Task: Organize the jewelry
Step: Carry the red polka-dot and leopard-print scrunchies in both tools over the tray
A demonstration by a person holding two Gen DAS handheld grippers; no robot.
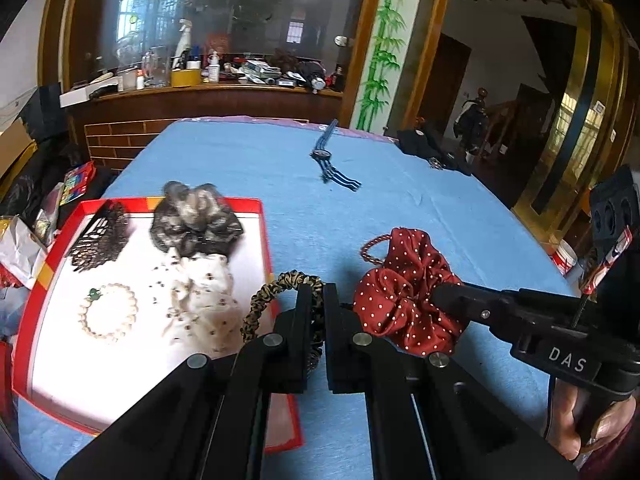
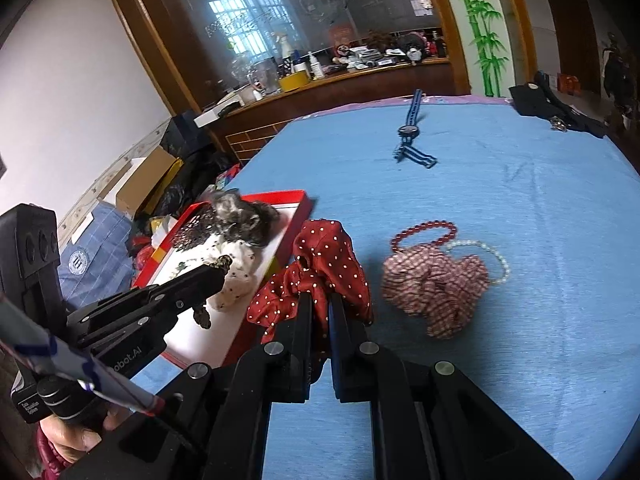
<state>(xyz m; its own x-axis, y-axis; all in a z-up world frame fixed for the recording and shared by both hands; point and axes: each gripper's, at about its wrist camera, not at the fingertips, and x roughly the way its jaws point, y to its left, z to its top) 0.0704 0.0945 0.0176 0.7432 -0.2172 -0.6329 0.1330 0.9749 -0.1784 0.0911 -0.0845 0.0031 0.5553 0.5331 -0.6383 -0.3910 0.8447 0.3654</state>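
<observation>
Both tongs are carrying scrunchies: left tongs (image 1: 318,300) pinching the leopard-print satin scrunchie (image 1: 264,300), right tongs (image 2: 320,304) pinching the red polka-dot satin scrunchie (image 2: 320,264), each needing release inside the red-rimmed white tray (image 1: 40,280) at nine o'clock.

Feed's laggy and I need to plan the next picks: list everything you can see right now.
Tray: one, red rim, white floor, table's left.
In tray: grey scrunchie, white dotted scrunchie, dark hair clip, cream bead bracelet.
Leopard scrunchie: one, held over tray edge.
Red dotted scrunchie: one, held.
Plaid scrunchie: one, on blue cloth.
Red bracelet, pearl bracelet: beside it.
Watch: blue strap, far.
Left gripper, right gripper: black, both shut.
</observation>
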